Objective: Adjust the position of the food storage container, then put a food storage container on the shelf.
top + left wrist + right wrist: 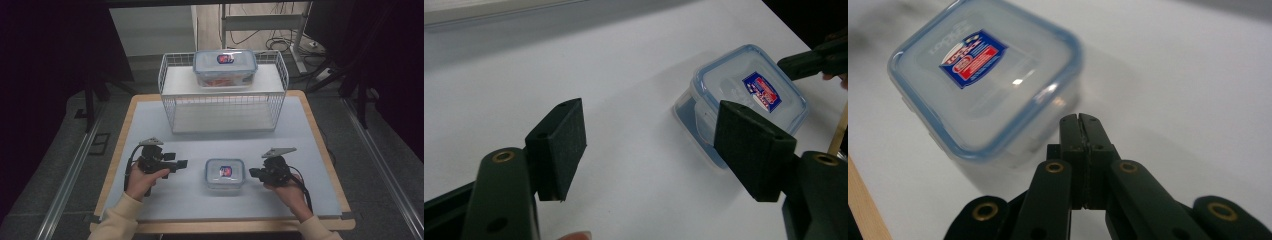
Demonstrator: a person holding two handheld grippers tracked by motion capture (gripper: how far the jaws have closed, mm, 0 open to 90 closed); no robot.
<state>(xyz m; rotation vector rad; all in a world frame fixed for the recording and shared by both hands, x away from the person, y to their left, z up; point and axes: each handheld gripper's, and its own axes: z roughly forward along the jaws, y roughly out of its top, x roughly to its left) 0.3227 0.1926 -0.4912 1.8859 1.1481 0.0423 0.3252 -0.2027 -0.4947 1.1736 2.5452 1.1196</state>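
A small clear container (225, 173) with a blue-rimmed lid and a red and blue label sits on the near middle of the white table (150, 125), between the two grippers. The left gripper (181, 163) is held just left of it, its jaws standing wide apart with nothing between them; in the left gripper view the container (744, 100) lies ahead and to the right of the pads (561, 145), not touching them. The right gripper (252, 173) is held just right of the container, its jaws pressed flat together and gripping nothing; in the right gripper view the closed tips (1080, 125) point at the container's (983, 75) near corner, very close, and contact cannot be told. At the far side stands a white wire basket (170, 95), and a larger lidded container (225, 67) rests on top of it
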